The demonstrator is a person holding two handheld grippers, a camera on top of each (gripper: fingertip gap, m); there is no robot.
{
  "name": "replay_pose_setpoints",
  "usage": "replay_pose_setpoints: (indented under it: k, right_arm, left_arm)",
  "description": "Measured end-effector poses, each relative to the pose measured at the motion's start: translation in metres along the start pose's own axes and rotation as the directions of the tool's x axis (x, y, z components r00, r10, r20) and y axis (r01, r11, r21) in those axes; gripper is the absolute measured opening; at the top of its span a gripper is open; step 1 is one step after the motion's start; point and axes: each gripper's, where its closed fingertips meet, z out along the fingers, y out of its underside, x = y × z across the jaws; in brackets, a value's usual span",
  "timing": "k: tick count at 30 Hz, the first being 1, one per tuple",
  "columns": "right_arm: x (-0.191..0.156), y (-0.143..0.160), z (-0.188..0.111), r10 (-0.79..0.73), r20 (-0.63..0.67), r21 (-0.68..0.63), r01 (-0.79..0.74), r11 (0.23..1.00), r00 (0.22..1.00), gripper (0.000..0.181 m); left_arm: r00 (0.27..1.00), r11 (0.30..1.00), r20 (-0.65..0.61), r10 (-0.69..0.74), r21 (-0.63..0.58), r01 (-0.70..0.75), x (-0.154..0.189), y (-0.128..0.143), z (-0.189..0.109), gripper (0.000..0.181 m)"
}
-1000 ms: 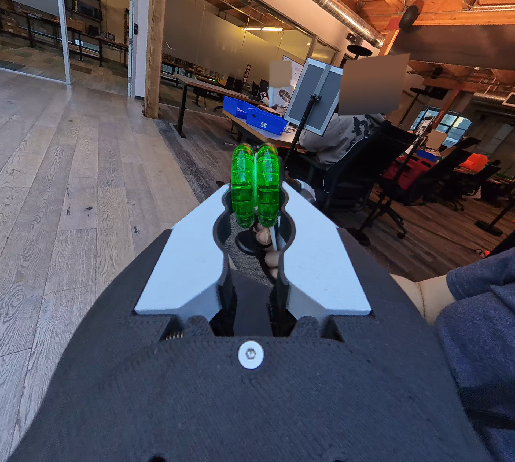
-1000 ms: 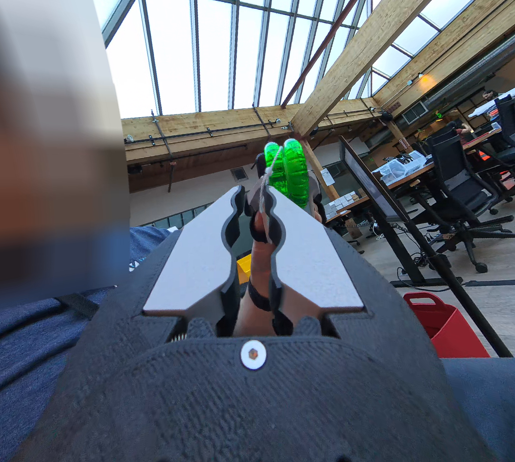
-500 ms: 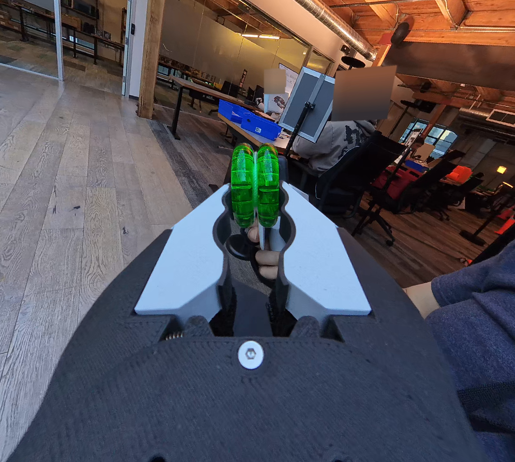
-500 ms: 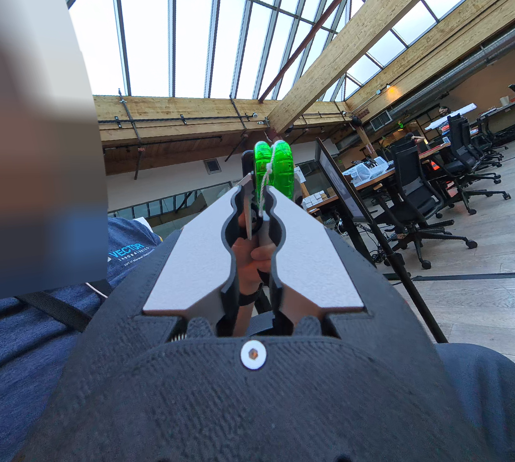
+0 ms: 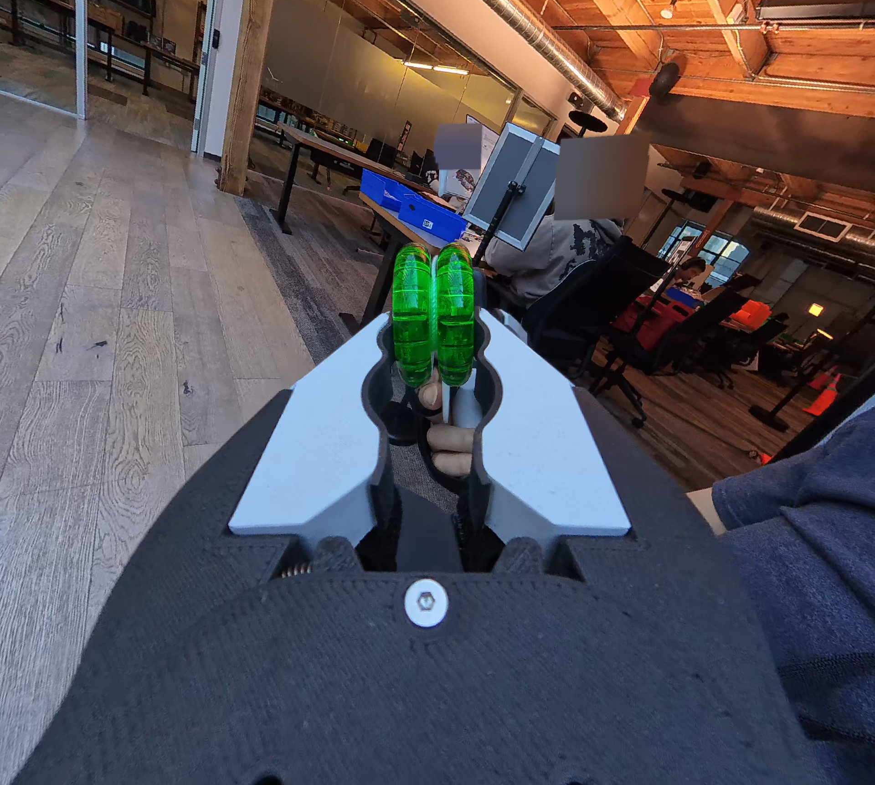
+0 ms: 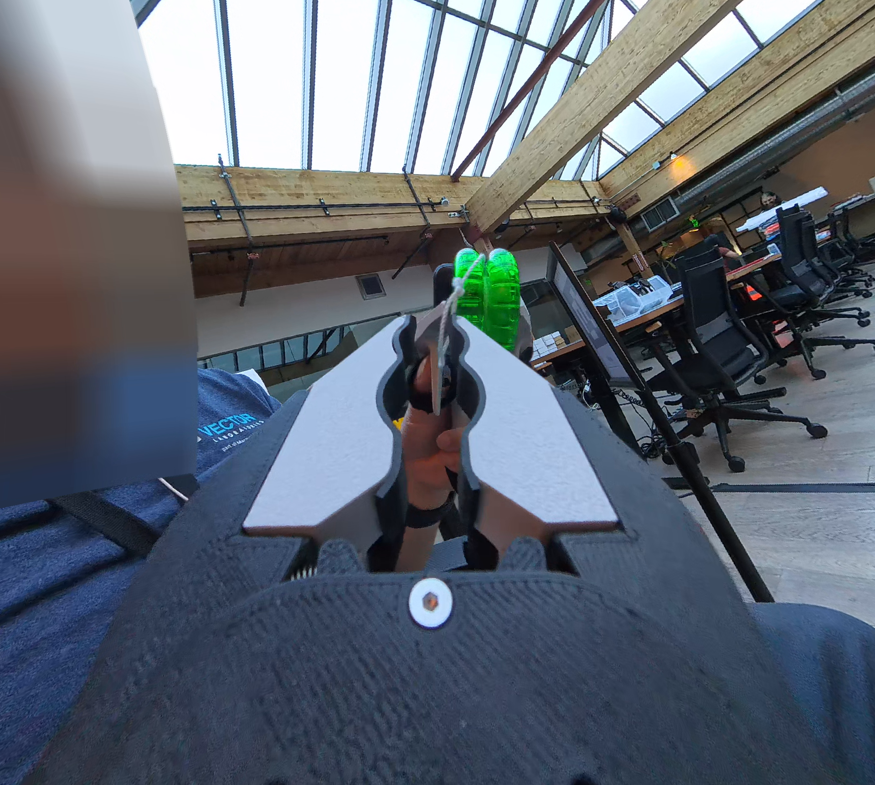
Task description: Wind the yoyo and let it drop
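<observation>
My left gripper (image 5: 433, 336) stays clamped on the green yoyo (image 5: 433, 313) edge-on; the right gripper (image 6: 442, 338), jaws pinched on the string (image 6: 450, 312), has swung round beside it, so another wrap seems laid, though the groove is hard to read

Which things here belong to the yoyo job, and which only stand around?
For the job:
- green yoyo, held in the left gripper
- white string, pinched by the right gripper

Just around:
- blue bins on a desk
- black office chairs
- orange cone
</observation>
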Motion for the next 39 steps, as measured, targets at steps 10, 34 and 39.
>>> replay_pose_setpoints:
  k: [10,34,39]
  right_arm:
    - [0.002,-0.001,-0.001,-0.048,-0.036,-0.016,0.048,0.999,0.998,0.013]
    - [0.008,-0.006,-0.002,-0.333,-0.205,-0.082,0.323,0.943,0.920,0.017]
    - [0.007,-0.007,-0.001,-0.390,-0.226,-0.098,0.378,0.921,0.893,0.019]
  left_arm:
    - [1.000,1.000,0.028,-0.005,0.007,0.005,-0.006,-0.002,-0.003,0.029]
    - [0.997,0.996,0.007,-0.083,0.012,0.083,-0.004,0.002,-0.001,0.029]
    - [0.990,0.991,-0.026,-0.136,0.016,0.136,-0.002,0.003,0.001,0.029]
